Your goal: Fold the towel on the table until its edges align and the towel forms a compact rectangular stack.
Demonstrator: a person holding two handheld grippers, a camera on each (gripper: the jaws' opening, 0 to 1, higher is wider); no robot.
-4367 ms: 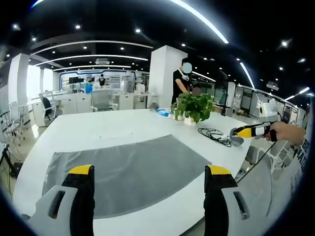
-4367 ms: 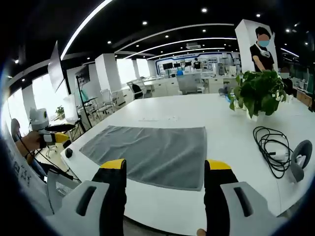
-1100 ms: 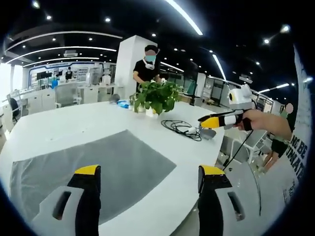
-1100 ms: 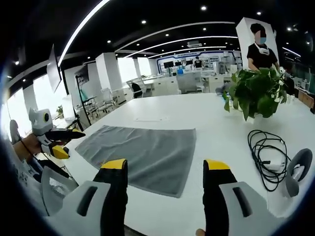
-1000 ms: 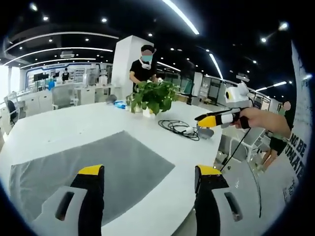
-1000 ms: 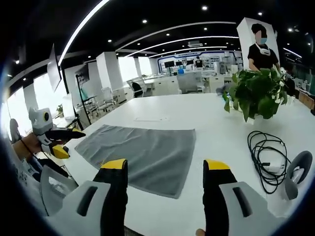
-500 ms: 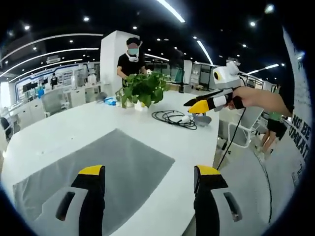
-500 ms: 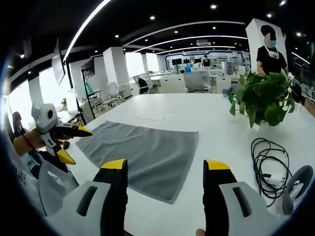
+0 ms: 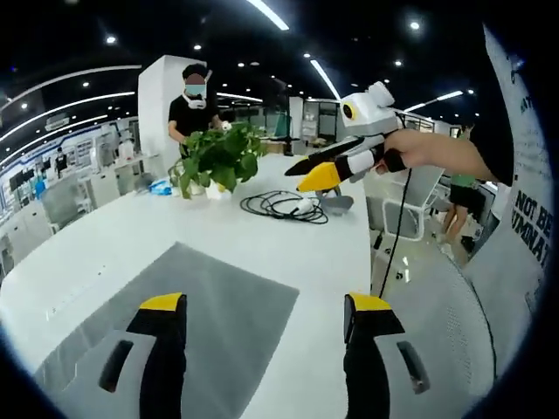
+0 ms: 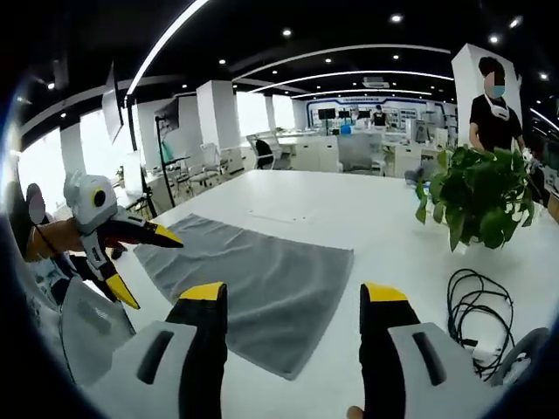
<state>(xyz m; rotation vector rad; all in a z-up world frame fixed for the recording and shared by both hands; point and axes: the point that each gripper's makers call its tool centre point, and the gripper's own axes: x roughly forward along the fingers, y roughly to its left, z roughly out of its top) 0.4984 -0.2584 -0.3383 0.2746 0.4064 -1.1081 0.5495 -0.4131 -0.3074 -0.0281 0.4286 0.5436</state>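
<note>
Nearest to us in the left gripper view, the left tongs (image 9: 260,305) stand released, their two yellow-tipped jaws wide apart above the near edge of the white surface (image 9: 332,253), holding nothing. Just beyond the jaws lies the grey towel (image 9: 201,305), spread flat in a single layer, one corner pointing toward the surface's rim. In the right gripper view, the right tongs (image 10: 293,297) are likewise released, jaws parted over the near side of the towel (image 10: 262,279) and not touching it. There we see the towel as a flat rectangle near the surface's front edge, with bare white surface (image 10: 349,218) all around it.

The right tongs (image 9: 306,177) come into the left gripper view from the right, held in a hand (image 9: 428,153) in the air above the surface's rim, jaws slightly parted, with a cable hanging below. The left tongs (image 10: 140,262) enter the right gripper view from the left, jaws spread wide, just off the towel's left end.

Farther along the surface lies a coil of black cable (image 10: 476,305), well apart from the towel. Beyond it stands a leafy potted plant (image 10: 476,205), and behind the plant a person in a black shirt (image 10: 493,118). In the far background, we see desks and chairs under strips of ceiling light.
</note>
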